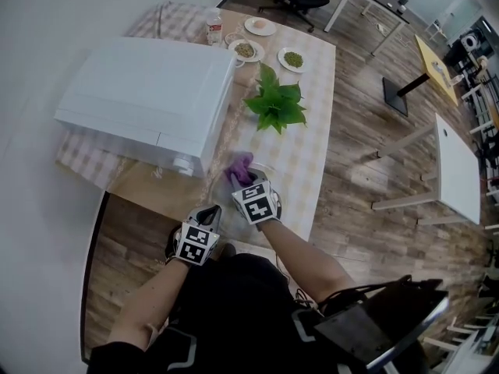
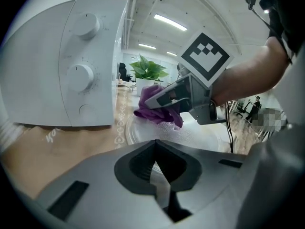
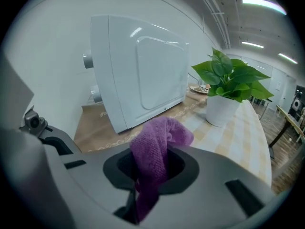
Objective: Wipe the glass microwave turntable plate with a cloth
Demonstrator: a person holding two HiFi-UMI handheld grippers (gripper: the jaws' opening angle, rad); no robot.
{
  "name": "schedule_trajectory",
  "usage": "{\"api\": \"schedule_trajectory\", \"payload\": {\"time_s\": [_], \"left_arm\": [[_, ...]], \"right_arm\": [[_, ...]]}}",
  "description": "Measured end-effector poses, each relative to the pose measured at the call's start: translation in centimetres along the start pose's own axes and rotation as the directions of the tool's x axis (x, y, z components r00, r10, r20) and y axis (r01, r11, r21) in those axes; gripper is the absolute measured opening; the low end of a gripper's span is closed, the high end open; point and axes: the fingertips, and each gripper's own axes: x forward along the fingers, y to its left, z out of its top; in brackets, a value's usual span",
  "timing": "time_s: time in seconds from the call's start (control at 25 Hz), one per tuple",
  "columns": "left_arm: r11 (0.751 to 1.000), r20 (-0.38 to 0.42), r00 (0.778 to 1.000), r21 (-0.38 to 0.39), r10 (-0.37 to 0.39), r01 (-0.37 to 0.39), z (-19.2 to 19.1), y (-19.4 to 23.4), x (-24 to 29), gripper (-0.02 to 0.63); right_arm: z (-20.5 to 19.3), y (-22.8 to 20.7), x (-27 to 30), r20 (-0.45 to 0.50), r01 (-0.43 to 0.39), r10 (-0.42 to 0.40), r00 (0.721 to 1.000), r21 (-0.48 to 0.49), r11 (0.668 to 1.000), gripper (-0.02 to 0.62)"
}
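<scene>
Right gripper view: cloth (image 3: 153, 149) runs lengthwise along right hand-held gripper (image 3: 148, 178)

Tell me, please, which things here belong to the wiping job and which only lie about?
In the job: glass plate, purple cloth, right gripper shut on the cloth, left gripper shut on the plate's rim.
Lying about: microwave, potted plant, food dishes, bottle.

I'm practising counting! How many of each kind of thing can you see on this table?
microwave: 1
potted plant: 1
small dishes of food: 3
plastic bottle: 1
glass turntable plate: 1
purple cloth: 1
Total: 8
</scene>
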Motion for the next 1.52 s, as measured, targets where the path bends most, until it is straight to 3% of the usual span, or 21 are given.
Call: {"api": "schedule_trajectory", "payload": {"time_s": [0.44,0.76,0.88,1.24,1.52], "left_arm": [[1.000,-0.009,1.000,0.014,0.012,-0.012,0.0,0.0,-0.2,0.006],[0.997,0.019,1.000,-0.071,-0.015,0.016,0.6,0.7,-0.4,0.006],[0.998,0.005,1.000,-0.051,-0.022,0.022,0.5,1.0,-0.4,0.006],[0.996,0.026,0.996,0.016,-0.087,0.087,2.7,0.7,-1.8,0.006],[0.987,0.060,0.986,0.065,-0.154,0.150,5.1,-0.1,-4.1,0.006]], "right_arm": [[-1.4,-1.7,-2.4,0.008,0.022,-0.023,1.000,0.044,0.999,0.067],[-3.8,-5.5,-5.2,-0.041,0.127,-0.123,0.992,0.137,0.982,0.069],[-4.5,-6.4,-6.0,-0.051,0.159,-0.152,0.987,0.166,0.973,0.067],[-8.1,-9.3,-9.9,-0.106,0.283,-0.264,0.959,0.249,0.926,0.069],[-11.7,-11.3,-13.4,-0.164,0.389,-0.355,0.921,0.313,0.866,0.069]]}}
